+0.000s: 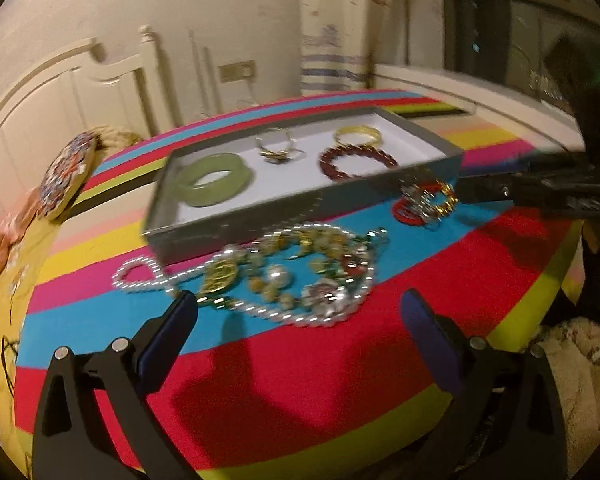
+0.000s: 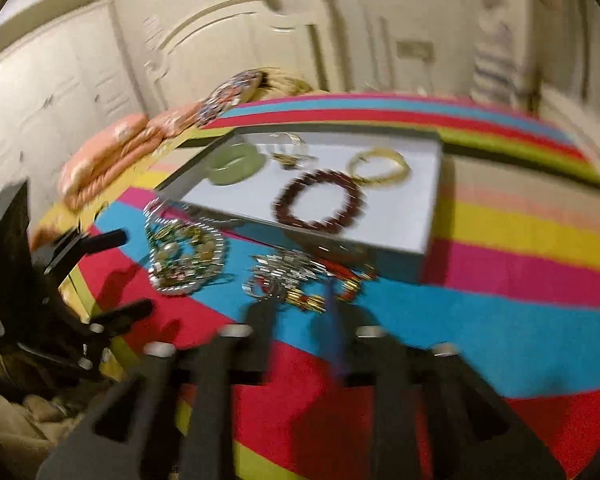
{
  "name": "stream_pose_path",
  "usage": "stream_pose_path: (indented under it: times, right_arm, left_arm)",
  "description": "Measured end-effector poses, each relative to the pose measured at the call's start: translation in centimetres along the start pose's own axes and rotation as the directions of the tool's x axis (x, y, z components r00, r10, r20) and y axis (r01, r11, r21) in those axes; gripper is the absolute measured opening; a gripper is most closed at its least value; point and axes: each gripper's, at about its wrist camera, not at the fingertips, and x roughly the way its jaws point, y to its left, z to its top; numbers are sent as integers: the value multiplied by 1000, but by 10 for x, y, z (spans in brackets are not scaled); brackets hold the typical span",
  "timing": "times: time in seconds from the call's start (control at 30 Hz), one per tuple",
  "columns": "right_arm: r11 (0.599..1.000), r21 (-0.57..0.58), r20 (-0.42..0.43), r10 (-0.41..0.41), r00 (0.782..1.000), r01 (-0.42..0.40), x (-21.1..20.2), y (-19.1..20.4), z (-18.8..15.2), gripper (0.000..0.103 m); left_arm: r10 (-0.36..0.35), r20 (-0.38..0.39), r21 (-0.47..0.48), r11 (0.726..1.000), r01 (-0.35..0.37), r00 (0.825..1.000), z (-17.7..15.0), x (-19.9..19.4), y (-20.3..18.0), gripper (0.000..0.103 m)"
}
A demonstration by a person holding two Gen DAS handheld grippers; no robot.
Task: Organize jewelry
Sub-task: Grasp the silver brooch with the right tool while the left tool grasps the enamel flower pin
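Four pieces already lie in the shallow grey tray with the white lining [image 1: 204, 236]: a pale green jade bangle [image 1: 214, 179], a dark red beaded bracelet [image 1: 358, 161], a gold bangle [image 1: 357, 135] and a small cluster of gold and silver rings [image 1: 278, 147]. Two heaps are still outside it on the bed's striped cover [image 1: 300, 380]: a tangle of pearl strands, green beads and brooches [image 1: 268, 276] just in front of the tray's near wall, and a smaller bundle of red cord, gold beads and silver links [image 2: 304, 280] beside its near corner. By my reckoning the sorting is under halfway.

Left hand-held gripper [image 1: 300, 312]: jaws wide apart, empty, tips at the near edge of the pearl tangle. Right hand-held gripper [image 2: 296, 312]: blurred, jaws apparently parted, tips at the red and gold bundle, not clamped on it as far as I can tell.
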Motion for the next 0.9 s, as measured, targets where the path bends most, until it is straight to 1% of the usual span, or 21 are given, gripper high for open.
stream_pose_path:
  times: [0.03, 0.07, 0.13, 0.17, 0.27, 0.33, 0.37, 0.4, 0.43, 0.5, 0.53, 0.57, 0.6, 0.63, 0.7, 0.73, 0.77, 0.8, 0.83, 0.9]
  right_arm:
    - [999, -44, 6, -17, 1000, 17, 1, 8, 1, 76]
    - [993, -112, 3, -43, 999, 43, 4, 18, 1, 76]
    - [982, -174, -5, -74, 997, 72, 10, 27, 2, 69]
    - [975, -205, -11, -90, 996, 86, 14, 30, 2, 63]
    - [959, -261, -41, -126, 991, 111, 28, 35, 4, 61]
    - [953, -281, -66, -135, 989, 112, 38, 36, 5, 59]
    - [949, -292, -68, -144, 987, 118, 42, 37, 5, 55]
    - [950, -290, -63, -144, 988, 120, 42, 35, 7, 41]
    - [957, -265, -62, -139, 988, 118, 42, 31, 9, 31]
    - [970, -225, -43, -110, 993, 98, 36, 26, 11, 21]
    - [975, -201, -30, -103, 994, 95, 31, 21, 12, 20]
    - [980, -174, -15, -99, 995, 95, 27, 16, 13, 19]
    - [986, -143, -6, -84, 996, 82, 23, 11, 15, 18]
    - [995, -84, 11, -54, 998, 55, 18, 1, 16, 17]
    - [1000, -3, 32, -18, 999, 18, 10, -14, 18, 15]
    - [998, 62, 40, 25, 999, -28, 7, -26, 18, 15]
    - [993, 102, 45, 55, 997, -59, 6, -33, 19, 15]
    - [985, 149, 57, 84, 995, -91, 5, -42, 18, 15]
    - [976, 188, 70, 102, 992, -113, 4, -50, 16, 15]
    - [961, 240, 86, 121, 989, -138, 1, -59, 15, 14]
  left_arm:
    - [-9, -1, 12, 1000, 9, 1000, 1, 3, -2, 100]
    - [-18, 0, 17, 1000, 18, 1000, 3, 5, -3, 97]
    - [-28, -7, 5, 1000, 29, 1000, 5, 9, -1, 93]
    - [-32, -7, -11, 999, 32, 999, 6, 10, 2, 93]
    - [-40, 1, -32, 999, 40, 999, 3, 6, 8, 93]
    - [-41, 7, -30, 999, 41, 999, 2, 3, 9, 93]
    - [-43, 7, -27, 999, 43, 999, 3, 3, 9, 93]
    - [-48, 5, -23, 999, 48, 999, 3, 3, 8, 93]
    - [-59, 3, -17, 998, 59, 998, 3, 4, 7, 93]
    - [-72, 3, -6, 997, 72, 997, 3, 5, 5, 91]
    - [-81, 2, -3, 997, 81, 997, 4, 5, 4, 90]
    - [-95, -3, -4, 996, 95, 996, 5, 8, 4, 86]
    - [-105, -7, -9, 994, 104, 994, 6, 10, 4, 82]
    - [-112, -10, -16, 994, 112, 994, 7, 13, 5, 80]
    - [-119, -6, -30, 992, 119, 993, 10, 15, 7, 70]
    - [-119, -6, -31, 992, 119, 993, 12, 16, 8, 66]
    - [-127, -9, -28, 992, 127, 992, 13, 16, 8, 52]
    - [-144, -20, -27, 989, 143, 989, 14, 18, 8, 43]
    - [-134, -18, -22, 991, 134, 991, 15, 18, 8, 39]
    - [-128, -23, -6, 992, 128, 992, 15, 18, 7, 28]
